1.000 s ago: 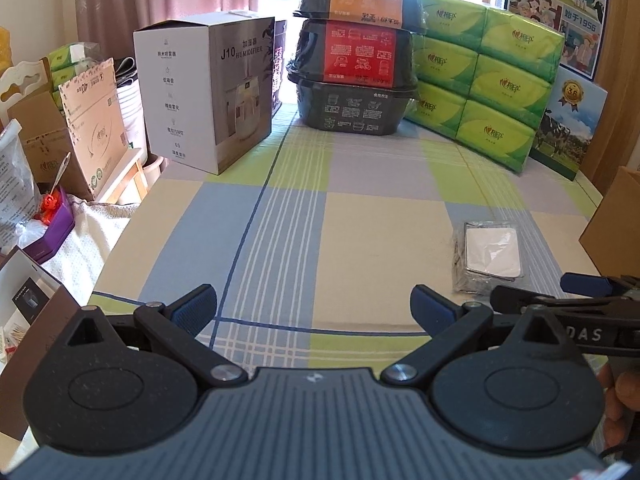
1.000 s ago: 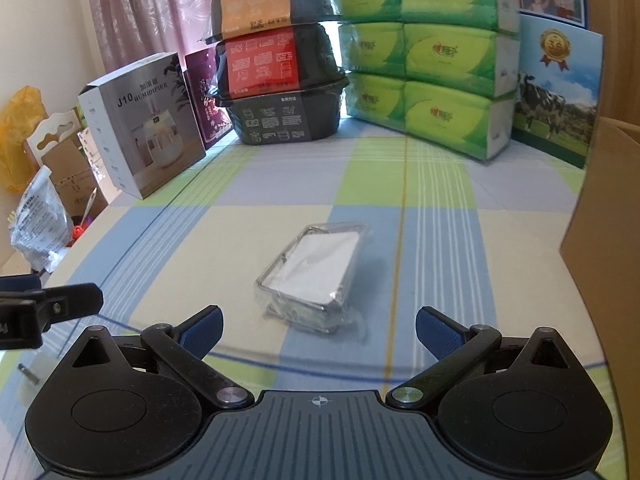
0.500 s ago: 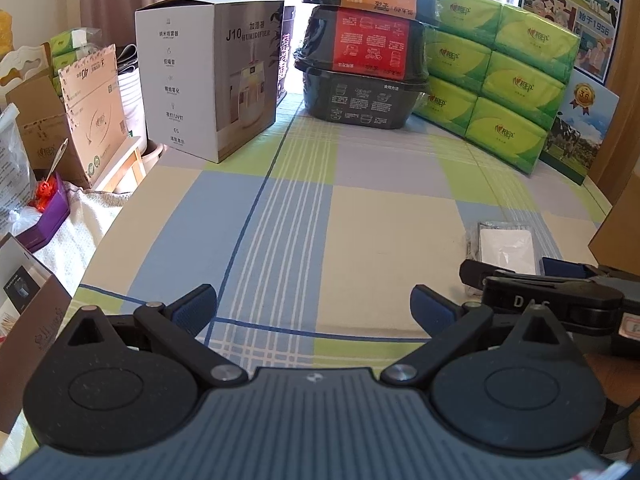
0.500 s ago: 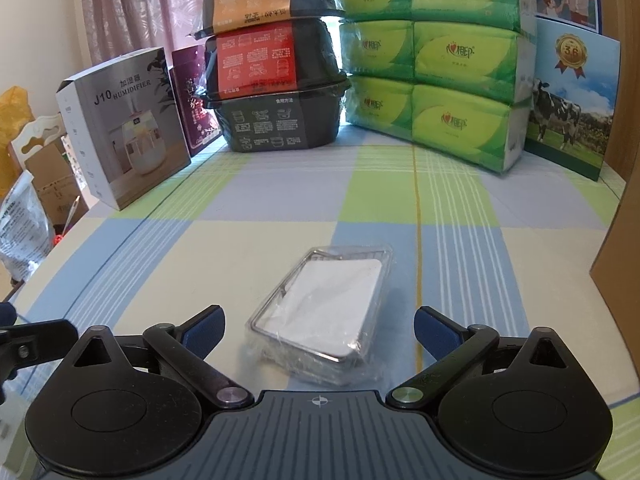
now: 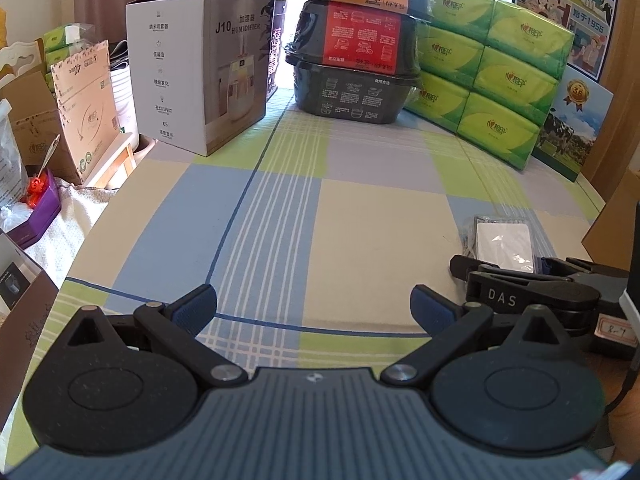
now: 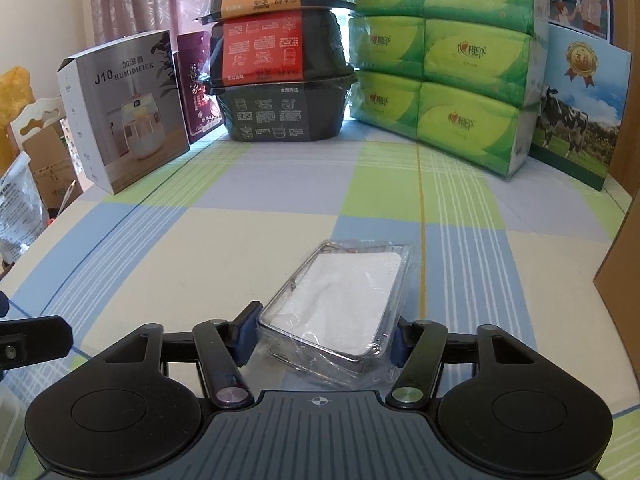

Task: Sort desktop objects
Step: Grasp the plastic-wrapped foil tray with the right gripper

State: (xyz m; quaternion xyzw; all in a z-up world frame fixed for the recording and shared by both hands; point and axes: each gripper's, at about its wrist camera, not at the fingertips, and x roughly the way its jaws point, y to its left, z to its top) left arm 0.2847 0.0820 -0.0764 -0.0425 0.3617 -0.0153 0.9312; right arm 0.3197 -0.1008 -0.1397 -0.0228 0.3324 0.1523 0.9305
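A small metal wire tray with a white insert, wrapped in clear plastic (image 6: 340, 292), lies on the checked tablecloth (image 6: 200, 248). My right gripper (image 6: 322, 338) is shut on the wrapped tray, its blue pads (image 6: 244, 332) pressed against the near end's two sides. In the left wrist view the same wrapped tray (image 5: 502, 240) shows at the right, with the right gripper (image 5: 506, 266) around its near end. My left gripper (image 5: 315, 308) hangs open over the cloth to the left of the tray, holding nothing.
Along the back stand a white humidifier box (image 5: 200, 68), three stacked black food bowls (image 6: 280, 52), green tissue packs (image 6: 452, 60) and a cow-print milk carton (image 6: 576, 112). A brown cardboard box (image 6: 624, 260) rises at the right edge. Bags and boxes (image 5: 48, 152) crowd the left, off the table.
The right gripper moved forward over the wrapped tray and went from open to shut on its near end. The left gripper stayed open and nearly still.
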